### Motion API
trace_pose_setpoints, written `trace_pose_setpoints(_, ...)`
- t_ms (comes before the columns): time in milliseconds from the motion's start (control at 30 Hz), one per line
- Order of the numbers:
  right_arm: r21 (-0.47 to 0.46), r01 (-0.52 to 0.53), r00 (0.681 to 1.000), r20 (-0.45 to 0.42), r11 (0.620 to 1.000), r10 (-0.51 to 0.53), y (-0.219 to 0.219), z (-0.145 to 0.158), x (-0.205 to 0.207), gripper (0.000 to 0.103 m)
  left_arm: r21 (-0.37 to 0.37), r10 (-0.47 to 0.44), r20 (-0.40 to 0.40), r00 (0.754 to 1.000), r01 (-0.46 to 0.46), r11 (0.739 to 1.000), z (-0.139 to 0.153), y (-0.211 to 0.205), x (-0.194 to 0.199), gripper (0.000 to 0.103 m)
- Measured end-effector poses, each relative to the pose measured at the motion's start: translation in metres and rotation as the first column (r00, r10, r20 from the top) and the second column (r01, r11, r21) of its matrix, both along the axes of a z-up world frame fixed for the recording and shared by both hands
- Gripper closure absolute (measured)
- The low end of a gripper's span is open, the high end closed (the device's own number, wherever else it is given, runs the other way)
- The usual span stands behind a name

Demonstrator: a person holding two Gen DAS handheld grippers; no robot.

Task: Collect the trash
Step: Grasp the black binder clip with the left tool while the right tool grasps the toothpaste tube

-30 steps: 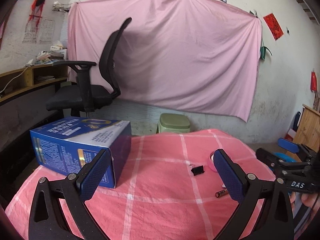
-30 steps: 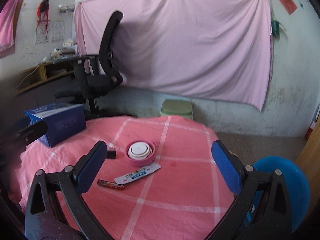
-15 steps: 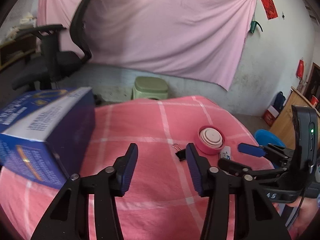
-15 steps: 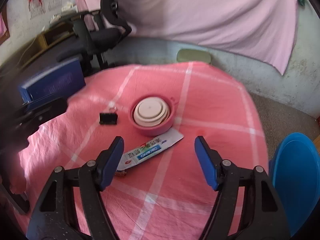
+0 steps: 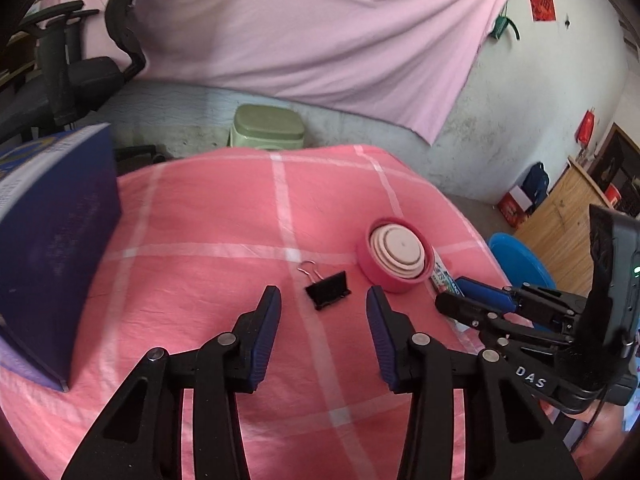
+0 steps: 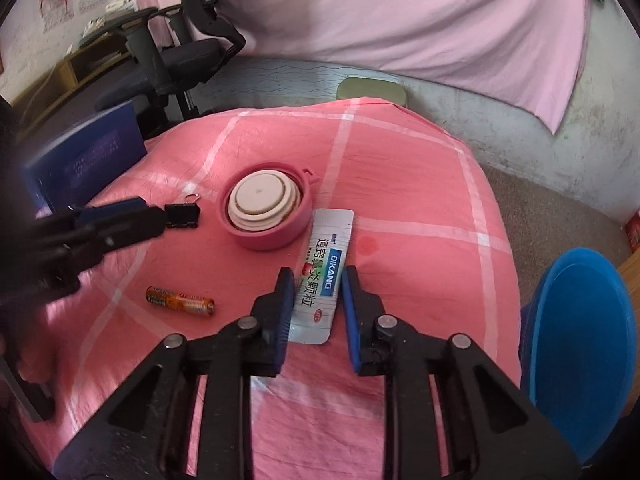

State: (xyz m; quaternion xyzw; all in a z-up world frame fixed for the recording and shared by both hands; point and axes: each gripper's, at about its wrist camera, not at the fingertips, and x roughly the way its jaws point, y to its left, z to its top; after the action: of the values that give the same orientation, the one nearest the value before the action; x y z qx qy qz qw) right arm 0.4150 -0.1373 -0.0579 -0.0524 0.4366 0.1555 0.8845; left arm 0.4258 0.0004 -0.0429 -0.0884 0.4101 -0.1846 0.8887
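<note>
On the pink checked tablecloth (image 6: 400, 184) lie a white medicine sachet (image 6: 325, 268), an orange battery (image 6: 180, 301), a black binder clip (image 5: 327, 289) and a pink collapsed cup (image 5: 396, 254). My right gripper (image 6: 317, 286) is open; its fingers straddle the near half of the sachet without pinching it. It also shows in the left wrist view (image 5: 480, 300). My left gripper (image 5: 323, 316) is open, just short of the binder clip (image 6: 183, 216), which lies between its fingertips' line. The left gripper's finger (image 6: 116, 216) shows in the right wrist view.
A blue carton (image 5: 52, 248) stands on the table's left side. A blue bin (image 6: 580, 344) sits on the floor to the right of the table. A green stool (image 5: 268, 128) and a black office chair (image 6: 180, 56) stand behind.
Both grippers have moved forward and down toward the table and narrowed. The right one now straddles the sachet; the left one has come up to the binder clip.
</note>
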Motion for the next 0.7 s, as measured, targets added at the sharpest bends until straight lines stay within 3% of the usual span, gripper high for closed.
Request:
trace_pose_setpoints(200, 0.010, 0.000, 1.000, 0.006, 1.000, 0.000, -0.001, 0.001, -0.001, 0.054, 0.062, 0.022, -0.018, 1.000, -0.021, 0.998, -0.006, -0.012, 0.012, 0.064)
trace_pose_setpoints(400, 0.013, 0.001, 1.000, 0.006, 1.000, -0.001, -0.001, 0.001, -0.002, 0.055, 0.149, 0.046, -0.011, 0.999, -0.044, 0.988, -0.012, -0.023, 0.014, 0.079)
trace_pose_setpoints(600, 0.037, -0.003, 1.000, 0.009, 0.999, 0.003, -0.004, 0.002, -0.004, 0.058, 0.078, 0.067, 0.023, 0.998, -0.068, 0.995, -0.008, -0.010, 0.003, 0.079)
trace_pose_setpoints(700, 0.046, 0.003, 0.999, 0.032, 0.999, -0.004, -0.007, 0.006, -0.008, 0.060, 0.046, 0.104, 0.091, 0.990, -0.108, 0.993, 0.003, -0.003, -0.012, 0.079)
